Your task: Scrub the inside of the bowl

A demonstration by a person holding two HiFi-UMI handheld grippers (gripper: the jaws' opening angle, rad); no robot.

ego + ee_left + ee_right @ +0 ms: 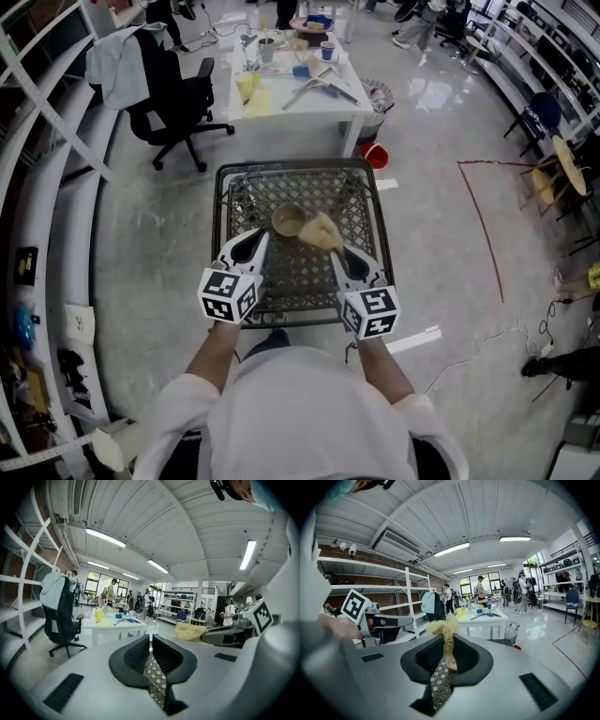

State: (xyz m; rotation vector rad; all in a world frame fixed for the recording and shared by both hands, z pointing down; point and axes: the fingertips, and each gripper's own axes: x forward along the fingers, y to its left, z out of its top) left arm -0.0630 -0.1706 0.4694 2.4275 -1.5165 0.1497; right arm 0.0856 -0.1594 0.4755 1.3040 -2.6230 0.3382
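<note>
A tan bowl [288, 220] stands upright on a black mesh table [281, 281]. Just right of it my right gripper [335, 247] is shut on a pale yellow fibrous scrubber [322, 231], whose tuft sticks out past the jaws beside the bowl's rim. In the right gripper view the scrubber [444, 629] is pinched between the jaws of that gripper [446, 641], and the bowl [451, 662] shows below through the gap. My left gripper [257, 241] hovers at the bowl's near left, apart from it. Seen in its own view, the left gripper [151, 639] is shut with nothing held.
Beyond the mesh table stands a white table [291, 89] with cups and utensils. A black office chair [178, 103] with a cloth over it is at the back left, a red bucket [373, 155] by the white table's leg. Shelving [47, 187] runs along the left.
</note>
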